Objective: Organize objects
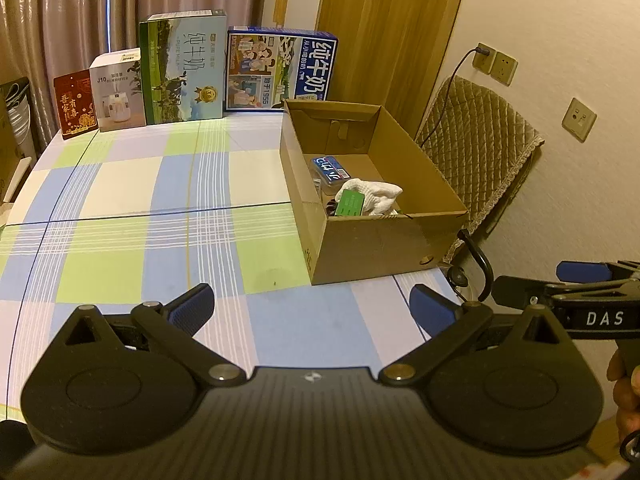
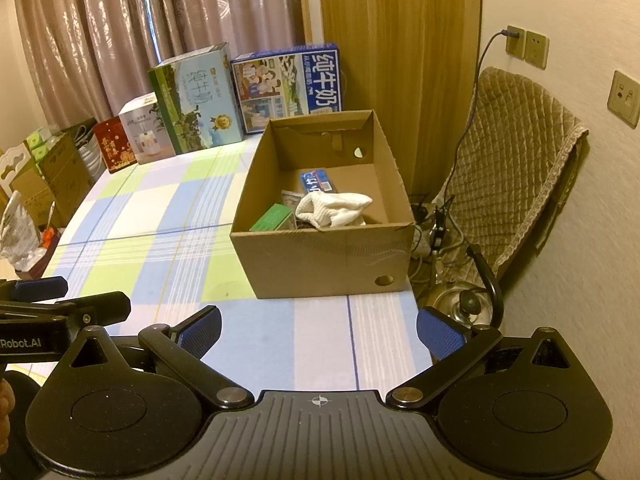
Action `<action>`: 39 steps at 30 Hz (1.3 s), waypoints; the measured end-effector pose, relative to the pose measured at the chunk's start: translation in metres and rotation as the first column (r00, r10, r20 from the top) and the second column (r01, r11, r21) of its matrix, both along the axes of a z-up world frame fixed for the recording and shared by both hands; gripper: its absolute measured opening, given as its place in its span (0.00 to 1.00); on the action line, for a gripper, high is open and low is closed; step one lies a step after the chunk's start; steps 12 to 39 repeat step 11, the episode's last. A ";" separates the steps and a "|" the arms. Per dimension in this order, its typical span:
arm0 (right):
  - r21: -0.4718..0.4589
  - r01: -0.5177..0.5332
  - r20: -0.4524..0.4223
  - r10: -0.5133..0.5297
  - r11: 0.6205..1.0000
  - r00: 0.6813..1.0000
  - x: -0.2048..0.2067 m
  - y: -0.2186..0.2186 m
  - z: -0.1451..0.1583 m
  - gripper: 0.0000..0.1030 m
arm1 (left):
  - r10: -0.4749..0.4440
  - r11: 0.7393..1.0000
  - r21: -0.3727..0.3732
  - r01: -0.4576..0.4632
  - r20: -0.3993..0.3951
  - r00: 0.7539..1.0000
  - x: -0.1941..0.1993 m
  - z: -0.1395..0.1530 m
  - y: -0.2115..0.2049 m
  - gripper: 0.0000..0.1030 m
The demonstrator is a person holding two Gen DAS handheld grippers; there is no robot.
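Flanking cardboard box [image 2: 320, 264]: kettle [image 2: 460, 304], milk cartons [image 2: 288, 80].

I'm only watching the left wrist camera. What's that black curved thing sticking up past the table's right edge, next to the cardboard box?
Observer: It's the handle of a metal kettle, which sits lower than the tabletop. The right wrist view shows its whole lid.
Visitor: Anything else down there?
Observer: A tangle of cables lies behind it, beside the quilted chair.
Visitor: Is the other gripper holding something?
Observer: No, the right gripper is open, with nothing between its blue pads.
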State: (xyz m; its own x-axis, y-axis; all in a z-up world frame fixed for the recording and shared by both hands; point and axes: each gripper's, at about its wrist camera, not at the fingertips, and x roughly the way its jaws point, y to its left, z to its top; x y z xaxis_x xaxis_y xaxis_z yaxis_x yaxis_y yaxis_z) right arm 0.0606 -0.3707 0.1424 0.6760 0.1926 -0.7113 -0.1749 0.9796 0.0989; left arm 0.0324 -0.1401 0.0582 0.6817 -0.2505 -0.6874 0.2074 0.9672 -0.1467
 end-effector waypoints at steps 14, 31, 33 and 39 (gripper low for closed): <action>0.001 -0.001 -0.001 0.001 1.000 1.000 0.000 0.002 0.000 0.98 | 0.008 1.000 -0.023 -0.008 0.003 1.000 -0.002 -0.002 0.004 0.99; 0.001 -0.001 -0.001 0.001 1.000 1.000 0.000 0.002 0.000 0.98 | 0.008 1.000 -0.023 -0.008 0.003 1.000 -0.002 -0.002 0.004 0.99; 0.001 -0.001 -0.001 0.001 1.000 1.000 0.000 0.002 0.000 0.98 | 0.008 1.000 -0.023 -0.008 0.003 1.000 -0.002 -0.002 0.004 0.99; 0.001 -0.001 -0.001 0.001 1.000 1.000 0.000 0.002 0.000 0.98 | 0.008 1.000 -0.023 -0.008 0.003 1.000 -0.002 -0.002 0.004 0.99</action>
